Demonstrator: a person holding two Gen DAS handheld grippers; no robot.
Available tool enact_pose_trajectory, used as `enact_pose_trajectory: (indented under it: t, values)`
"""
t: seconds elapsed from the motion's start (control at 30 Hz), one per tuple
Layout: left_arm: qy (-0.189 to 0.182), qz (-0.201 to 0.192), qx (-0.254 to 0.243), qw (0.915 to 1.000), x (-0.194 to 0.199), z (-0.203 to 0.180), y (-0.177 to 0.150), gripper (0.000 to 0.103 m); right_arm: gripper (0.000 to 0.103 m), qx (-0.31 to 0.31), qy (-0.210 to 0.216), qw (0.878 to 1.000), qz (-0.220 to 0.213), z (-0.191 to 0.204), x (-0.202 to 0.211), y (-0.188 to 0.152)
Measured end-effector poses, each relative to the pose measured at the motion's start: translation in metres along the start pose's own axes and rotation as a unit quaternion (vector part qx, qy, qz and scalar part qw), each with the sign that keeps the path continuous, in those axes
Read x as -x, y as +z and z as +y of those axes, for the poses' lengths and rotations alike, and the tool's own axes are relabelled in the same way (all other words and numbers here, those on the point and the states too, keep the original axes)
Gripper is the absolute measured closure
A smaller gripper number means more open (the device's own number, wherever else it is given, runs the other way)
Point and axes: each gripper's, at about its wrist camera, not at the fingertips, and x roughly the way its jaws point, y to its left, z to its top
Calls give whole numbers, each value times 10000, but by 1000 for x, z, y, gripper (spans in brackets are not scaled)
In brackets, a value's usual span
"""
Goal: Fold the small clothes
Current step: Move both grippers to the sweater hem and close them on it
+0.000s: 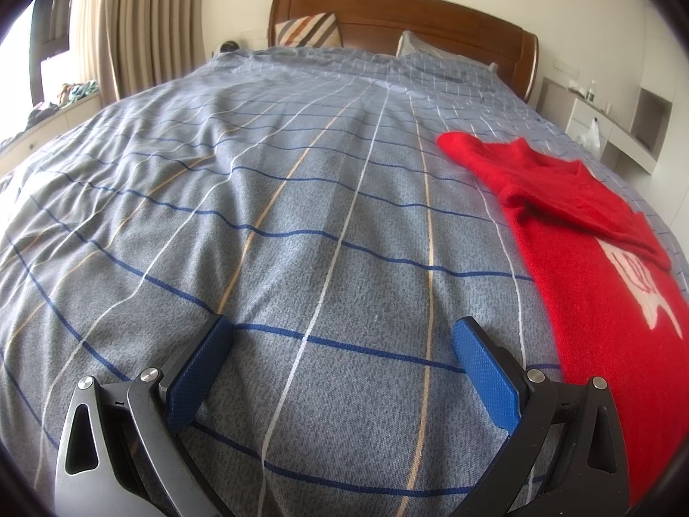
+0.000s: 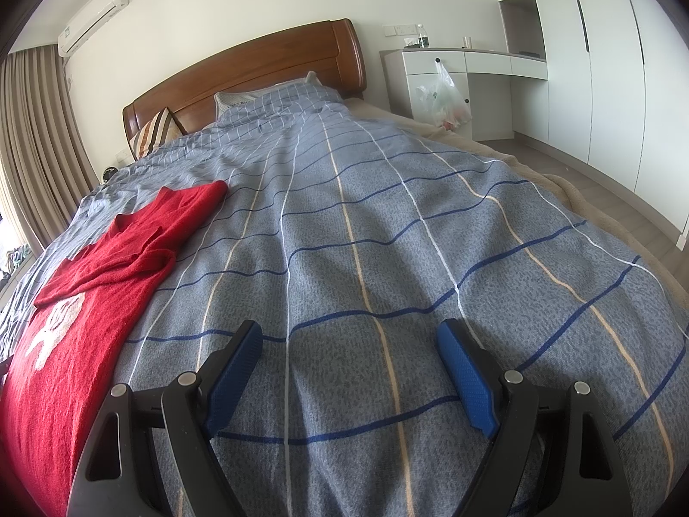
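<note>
A small red knit sweater [image 1: 603, 267] with a white pattern lies on the blue-grey checked bedspread [image 1: 301, 215], both sleeves folded across its front. It sits at the right of the left wrist view and at the left of the right wrist view [image 2: 82, 301]. My left gripper [image 1: 342, 331] is open and empty over bare bedspread, left of the sweater. My right gripper [image 2: 349, 336] is open and empty over the bedspread [image 2: 387, 237], right of the sweater. Neither touches the sweater.
A wooden headboard [image 1: 409, 17] and pillows [image 1: 310, 30] stand at the far end. Curtains [image 1: 129, 21] and a cluttered window ledge lie to the left. A white desk [image 2: 465, 64] with a hanging plastic bag [image 2: 443, 99] and wardrobes [image 2: 603, 64] stand to the right.
</note>
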Motion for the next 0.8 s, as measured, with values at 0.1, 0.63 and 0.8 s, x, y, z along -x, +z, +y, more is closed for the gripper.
enact_pose_trajectory:
  t: [0.1,0.63,0.8]
  values:
    - [-177,162,67,9997,0,6,7,1,19,42,-37,9999,140,2,-2,4]
    - [-1604,1396,-177,9770,91,-36,-63,13,19,925,2080,9622,1496,120,103,-62]
    - [-1715,1642,-386,9706,94,-55,-70,36,28,642,2110,9487,2264,123,95,-88]
